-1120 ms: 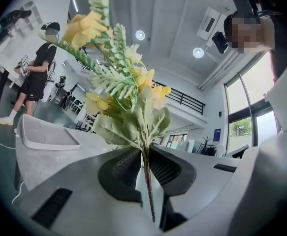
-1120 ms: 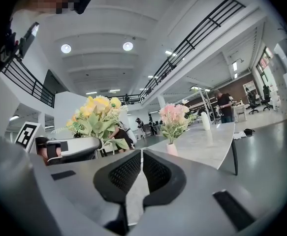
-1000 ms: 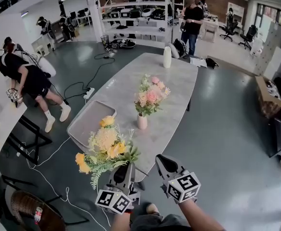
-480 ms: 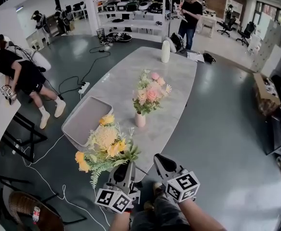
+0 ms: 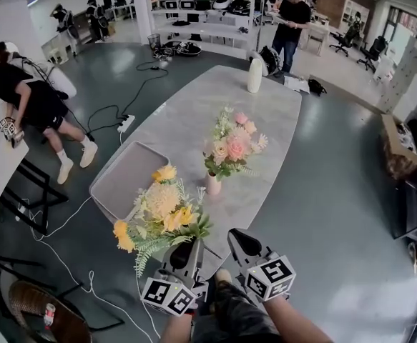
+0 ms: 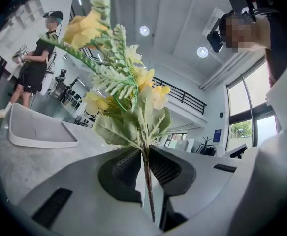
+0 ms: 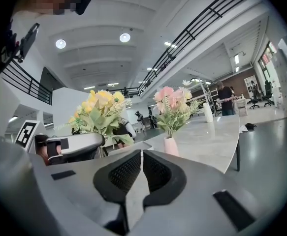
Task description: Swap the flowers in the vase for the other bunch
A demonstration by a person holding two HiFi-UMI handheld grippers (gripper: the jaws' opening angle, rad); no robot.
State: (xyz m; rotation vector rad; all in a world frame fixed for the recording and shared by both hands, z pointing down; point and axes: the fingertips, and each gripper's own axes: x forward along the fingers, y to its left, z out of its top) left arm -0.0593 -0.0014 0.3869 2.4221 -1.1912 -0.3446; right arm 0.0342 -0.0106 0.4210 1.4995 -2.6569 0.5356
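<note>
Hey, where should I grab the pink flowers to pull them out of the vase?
I'd grip the pink flowers by the bundled stems just above the vase mouth. Come in level from the near side with the free right gripper: the bunch stands upright and its blooms spread wide, so only the stems fit the jaws.

the head camera is looking steeply down on the grey table (image 5: pixel 187 120), both gripper views are looking roughly level along their jaws, all sharing the yellow flower bunch (image 5: pixel 162 209).

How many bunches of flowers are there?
2. The yellow bunch is held by its stems in the left gripper. The pink bunch stands in the small vase on the table. No others show.
</note>
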